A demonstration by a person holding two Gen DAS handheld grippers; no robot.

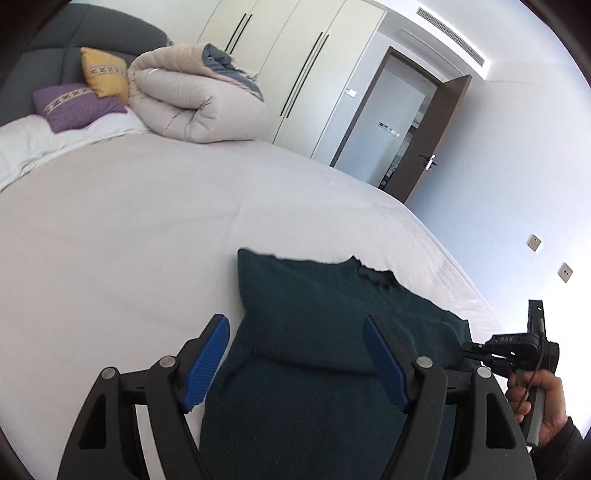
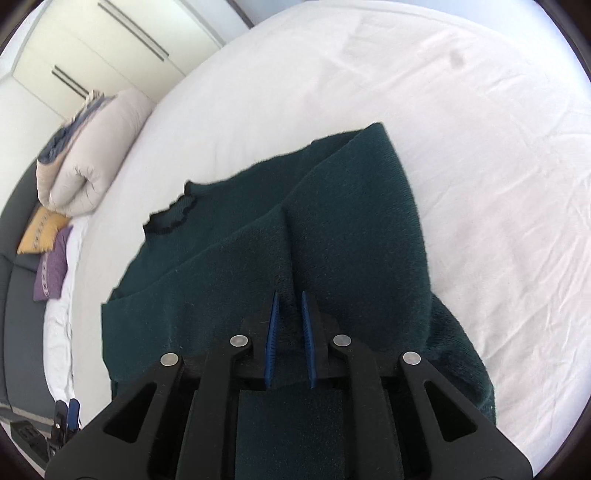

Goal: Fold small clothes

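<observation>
Both grippers work over a dark green knit sweater (image 2: 351, 221) lying on a white bed sheet (image 2: 443, 92). On the right gripper (image 2: 291, 321) the 2 blue pads (image 2: 272, 339) stand close together with only a narrow slot between them; a raised ridge of the sweater's fabric runs into that slot, though whether the pads truly press on it cannot be told from this view. In the left wrist view, the left gripper (image 1: 295, 362) hovers above the near part of the sweater (image 1: 314, 332) with its jaws spread wide; 1 blue pad (image 1: 205, 363) sits over the bare sheet (image 1: 129, 240) at the garment's left edge and the other over the knit, and nothing is pinched. At the far right of that view a hand (image 1: 535, 402) holds the handle of the other gripper beside the sweater's right edge. The sweater lies partly folded, with a layer turned over on itself and its dark-trimmed neckline (image 2: 177, 212) toward the far side. Farther up the bed, near a grey headboard (image 1: 92, 33), lie a rolled beige duvet (image 1: 192, 96), a yellow cushion (image 1: 103, 72) and a purple cushion (image 1: 74, 105). Beyond stand white wardrobe doors (image 1: 295, 55) and an open brown door (image 1: 439, 136).
</observation>
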